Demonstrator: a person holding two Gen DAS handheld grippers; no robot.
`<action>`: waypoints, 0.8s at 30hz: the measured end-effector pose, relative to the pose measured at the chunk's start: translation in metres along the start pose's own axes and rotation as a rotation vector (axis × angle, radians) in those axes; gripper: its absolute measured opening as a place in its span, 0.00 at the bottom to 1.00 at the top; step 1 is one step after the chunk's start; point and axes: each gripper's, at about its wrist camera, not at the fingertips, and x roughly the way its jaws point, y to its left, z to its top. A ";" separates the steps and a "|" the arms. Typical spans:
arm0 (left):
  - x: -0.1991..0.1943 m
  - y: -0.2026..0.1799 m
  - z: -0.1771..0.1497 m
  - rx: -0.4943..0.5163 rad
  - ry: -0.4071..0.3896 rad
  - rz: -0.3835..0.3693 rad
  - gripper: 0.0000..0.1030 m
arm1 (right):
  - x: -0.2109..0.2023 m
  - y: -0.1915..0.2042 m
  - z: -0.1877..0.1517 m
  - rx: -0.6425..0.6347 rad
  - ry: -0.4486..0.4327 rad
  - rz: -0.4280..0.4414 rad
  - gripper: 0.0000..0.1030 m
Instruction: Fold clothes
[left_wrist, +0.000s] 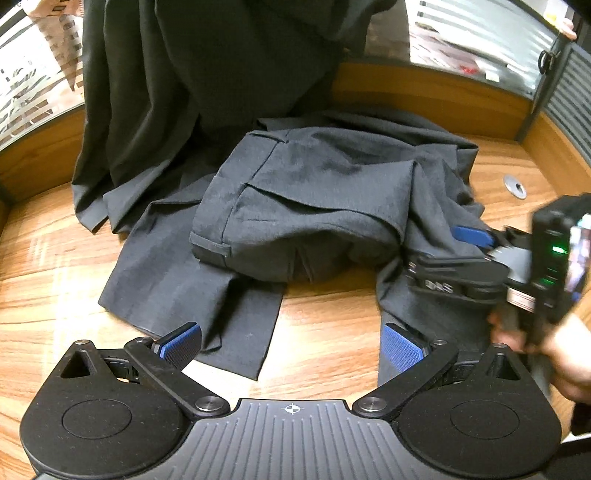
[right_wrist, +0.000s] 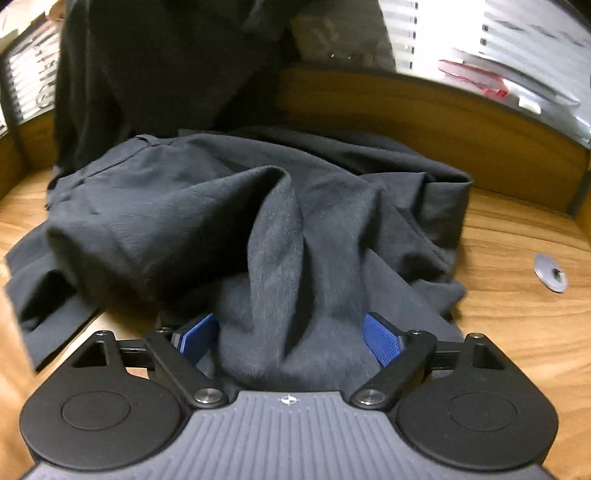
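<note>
Nearest the lens in the right wrist view, a thick bunch of the dark grey woven trousers (right_wrist: 280, 258) rises between the blue-padded fingers of the right tongs (right_wrist: 291, 334). The jaws stand wide apart with the cloth filling the gap between them; the pads flank the bunch rather than pinch it, so I judge these tongs open around the fabric, not clamped on it.

In the left wrist view the left tongs (left_wrist: 291, 343) are also spread wide and hold nothing. Their left pad hovers at the hem of one trouser leg that lies flat on the wood-grain bench (left_wrist: 55, 295); their right pad sits against the other leg, which runs down toward the camera. Bare wood shows between the two pads.

The trousers (left_wrist: 314, 206) lie in the middle of the bench, waistband and belt loop on the left, the upper part doubled into a rumpled hump over the legs. A second dark garment (left_wrist: 155, 92) hangs at the back, its lower edge resting on the bench just behind the trousers.

As to progress: the trousers are partly gathered, not squared. No neat flat packet shows, so smoothing and closing folds are left. Whether the hump is a fold being laid or cloth being shaken out, the pictures do not settle.

A person's hand (left_wrist: 546, 343) grips the right tool's handle.
</note>
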 end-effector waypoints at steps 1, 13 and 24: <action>0.001 0.000 0.000 0.002 0.004 0.002 1.00 | 0.009 0.000 -0.001 -0.001 0.001 -0.006 0.90; 0.010 -0.002 0.000 0.004 0.034 0.004 1.00 | 0.044 -0.007 -0.020 -0.044 -0.147 -0.017 1.00; 0.001 -0.004 -0.003 0.015 0.002 -0.028 1.00 | 0.041 -0.006 -0.025 0.007 -0.147 -0.027 1.00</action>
